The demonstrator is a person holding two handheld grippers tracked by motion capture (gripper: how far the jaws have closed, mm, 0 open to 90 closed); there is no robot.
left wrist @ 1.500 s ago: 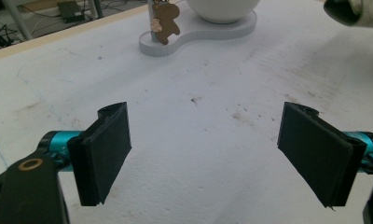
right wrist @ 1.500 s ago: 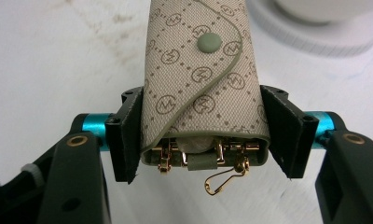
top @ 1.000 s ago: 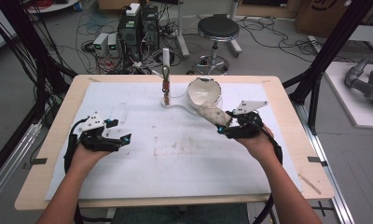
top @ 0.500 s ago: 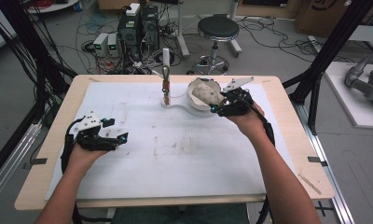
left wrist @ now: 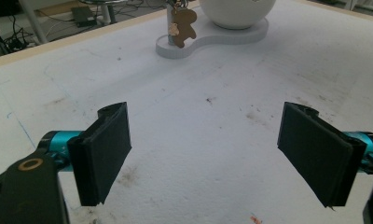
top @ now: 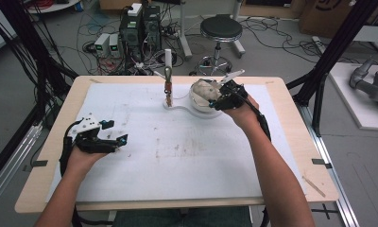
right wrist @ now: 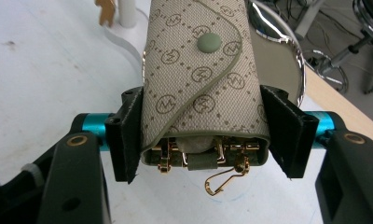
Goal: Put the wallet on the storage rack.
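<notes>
My right forearm reaches diagonally across the table (top: pixel 291 118) toward its far edge, wrist tipped so my right claw (top: pixel 220 97) points over the rim of the white bowl (top: pixel 201 101), which sits on a flat white stand (top: pixel 180 108) near the middle of that far edge. In the right gripper view my right claw's jaws clamp both sides of a beige patterned key pouch (right wrist: pixel 201 70), the snap button facing up and the gold hooks (right wrist: pixel 222 184) dangling out of its open end nearest me. From the high view the pouch is hard to make out: it blends with the bowl and my claw covers most of it, so I cannot tell whether it touches the bowl's inside. My left hand lies low near the left edge of the table, forearm coming in from the near edge, and my left claw (top: pixel 112 139) points toward the middle. In the left gripper view its jaws stand wide apart with nothing between them, only stained white mat (left wrist: pixel 208 135) beneath. A small brown bear charm (left wrist: pixel 182 27) hangs from a post on the stand; the post's top is cut off in that view. The whole middle and near stretch of the mat lies open between my two hands, and the right edge has bare wood beside my arm.
</notes>
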